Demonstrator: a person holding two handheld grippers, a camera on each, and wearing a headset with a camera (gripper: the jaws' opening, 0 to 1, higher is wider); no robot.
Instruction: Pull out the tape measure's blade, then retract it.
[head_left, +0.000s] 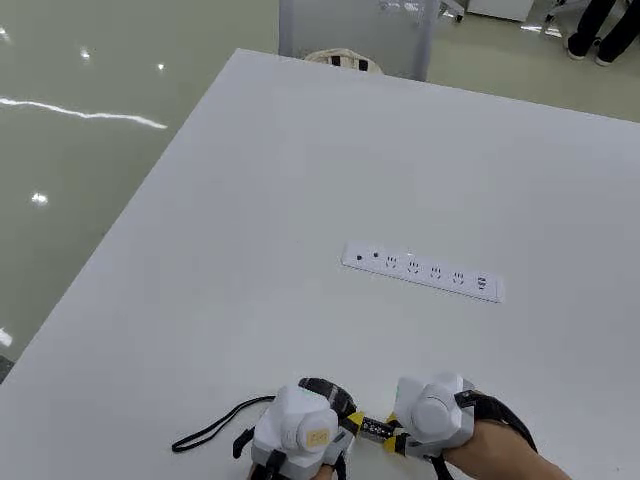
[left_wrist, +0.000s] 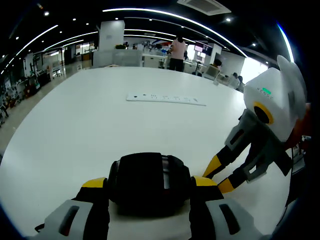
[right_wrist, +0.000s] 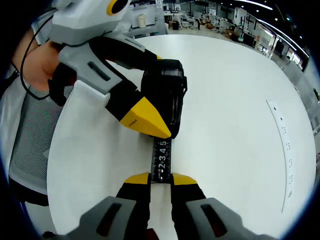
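Black tape measure (right_wrist: 167, 80) sits clamped in left tool (left_wrist: 150, 182); right tool (right_wrist: 161, 178) seemingly pinches its blade (right_wrist: 162, 157).

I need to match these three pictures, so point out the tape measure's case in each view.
Head view: tape measure case at bottom centre, near the edge.
Left gripper view: case at bottom centre, clamped between that view's own jaws.
Right gripper view: case at upper centre, with the blade running down to that view's own jaws.
Shared landmark: white power strip.
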